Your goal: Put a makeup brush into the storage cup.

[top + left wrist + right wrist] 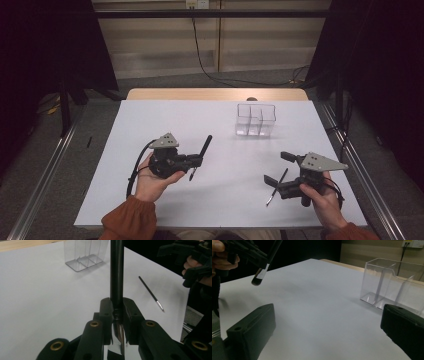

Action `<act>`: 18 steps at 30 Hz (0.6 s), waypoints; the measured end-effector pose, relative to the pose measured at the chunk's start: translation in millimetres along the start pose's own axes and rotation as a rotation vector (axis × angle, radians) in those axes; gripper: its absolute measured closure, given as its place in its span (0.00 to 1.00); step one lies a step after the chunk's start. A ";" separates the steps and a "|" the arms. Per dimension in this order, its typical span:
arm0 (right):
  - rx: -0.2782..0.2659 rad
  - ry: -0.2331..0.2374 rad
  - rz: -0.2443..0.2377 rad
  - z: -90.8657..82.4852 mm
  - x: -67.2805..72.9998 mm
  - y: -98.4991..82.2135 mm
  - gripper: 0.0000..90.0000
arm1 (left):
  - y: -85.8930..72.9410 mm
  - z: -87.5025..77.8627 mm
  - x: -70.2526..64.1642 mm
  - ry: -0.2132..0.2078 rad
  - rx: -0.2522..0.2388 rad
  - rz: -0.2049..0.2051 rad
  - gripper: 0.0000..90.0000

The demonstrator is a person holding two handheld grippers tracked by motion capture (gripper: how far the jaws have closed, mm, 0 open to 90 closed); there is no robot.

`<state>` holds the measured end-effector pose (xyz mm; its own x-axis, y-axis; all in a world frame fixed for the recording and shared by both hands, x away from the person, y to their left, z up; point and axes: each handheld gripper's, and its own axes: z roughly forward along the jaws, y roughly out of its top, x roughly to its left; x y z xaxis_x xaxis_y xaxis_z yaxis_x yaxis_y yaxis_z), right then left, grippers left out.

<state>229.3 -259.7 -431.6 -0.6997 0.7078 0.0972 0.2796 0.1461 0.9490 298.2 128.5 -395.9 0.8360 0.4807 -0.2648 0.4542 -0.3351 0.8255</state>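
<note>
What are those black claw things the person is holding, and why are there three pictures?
They are hand-held grabbers, one in each hand. One picture looks down from above; the other two come from small cameras riding on each grabber. The left gripper is pinching a thick black makeup brush. The right gripper is open and holds nothing. On the white table lie a thin brush, next to the right gripper, and a clear plastic box with dividers inside, farther back.

Left claw [117, 315] clamped tight, right claw [324, 327] spread wide
</note>
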 end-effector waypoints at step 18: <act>-0.010 0.138 -0.049 35.0 23.1 29.0 0.00 | 7.3 9.4 -27.0 -0.020 0.060 0.111 0.88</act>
<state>244.4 -214.9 -412.4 -0.7963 0.5980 0.0907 0.2372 0.1708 0.9563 281.9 105.5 -387.4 0.8879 0.4218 -0.1837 0.3756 -0.4338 0.8190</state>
